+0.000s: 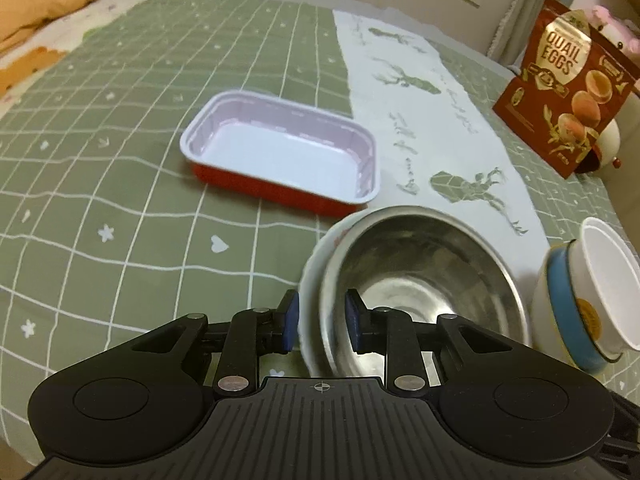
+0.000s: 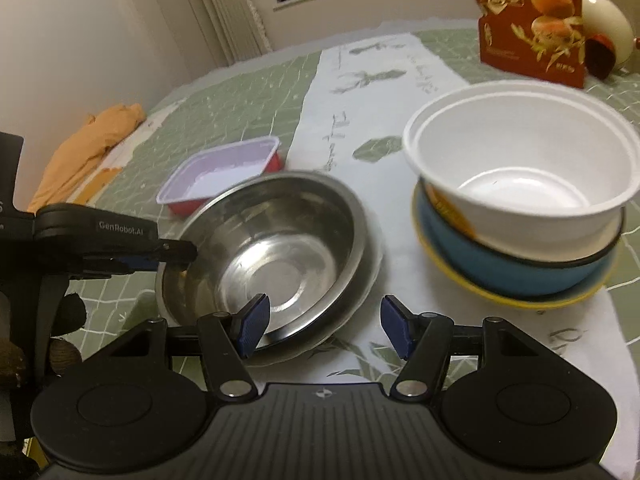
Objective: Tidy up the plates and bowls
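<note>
A: Report the surface and room, near to far.

B: The surface [image 1: 120, 184] carries a green cloth with a white grid, small hearts and stars. A white runner [image 1: 404, 92] printed with green deer lies along it. Near its far left edge lies a bunched orange cloth [image 1: 44, 4]. At the far right stands a red pouch [image 1: 560, 80] marked QUAIL EGGS. Behind the surface are a pale wall, a pleated curtain [image 2: 228, 12] and a window sill.

A: State of the task items?

B: The steel bowl [image 2: 276, 248] is nearest. It sits in a white plate [image 1: 316, 264], tilted, with its left side raised. Both rest partly on the runner. Right of it stands 1 stack: yellow plate [image 2: 516, 300] at the bottom, blue bowl [image 2: 516, 272] on it, white bowl [image 2: 520, 184] on top, leaning slightly. Farther back, on the green cloth, lies a rectangular tray [image 1: 280, 152], red outside, pale inside, empty.

A: Gripper status?

B: The left gripper [image 1: 322, 322] has its 2 pads either side of the combined rim of plate and steel bowl, narrowly spaced; blur prevents confirming that the pads press on it. The right gripper [image 2: 324, 328] is partly open and holds nothing. Its left finger [image 2: 254, 322] overlaps the steel bowl's near rim in the right wrist view; contact cannot be confirmed.
</note>
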Demonstrator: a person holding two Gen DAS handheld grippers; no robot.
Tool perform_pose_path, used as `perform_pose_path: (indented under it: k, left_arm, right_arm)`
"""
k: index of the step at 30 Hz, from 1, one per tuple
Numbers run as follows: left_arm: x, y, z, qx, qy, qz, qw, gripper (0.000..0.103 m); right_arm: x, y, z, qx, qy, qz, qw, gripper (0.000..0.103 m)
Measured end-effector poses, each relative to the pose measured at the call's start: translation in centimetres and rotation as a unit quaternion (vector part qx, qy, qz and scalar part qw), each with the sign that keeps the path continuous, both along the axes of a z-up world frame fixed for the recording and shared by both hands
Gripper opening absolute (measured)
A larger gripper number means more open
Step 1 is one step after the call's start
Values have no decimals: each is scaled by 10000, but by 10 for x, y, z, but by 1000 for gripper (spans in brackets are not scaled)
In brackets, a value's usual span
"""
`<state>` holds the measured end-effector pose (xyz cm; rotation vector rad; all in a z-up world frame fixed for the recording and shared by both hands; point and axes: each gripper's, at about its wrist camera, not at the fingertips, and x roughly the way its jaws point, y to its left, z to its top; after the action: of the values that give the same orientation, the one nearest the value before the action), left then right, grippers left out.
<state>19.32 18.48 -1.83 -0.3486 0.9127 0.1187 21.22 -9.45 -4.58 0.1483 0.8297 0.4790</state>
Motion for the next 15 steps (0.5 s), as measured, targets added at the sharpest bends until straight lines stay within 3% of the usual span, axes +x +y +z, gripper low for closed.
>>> perform_pose_path:
  k: [5,8,15]
  left_arm:
    - [-5,-18,17,232,-79,-75,9997,28]
    - [-5,-28,25,173,-94,-192,9996,28]
    - [-9,-66,51,202,-358,-349,9985,28]
  right_arm:
    - [-10,-16,15,46,-368,42,9993,62]
    - [-16,-27,25,139,-587,106,9981,62]
    - [-27,-70,62,236,-1563,-14,9874,65]
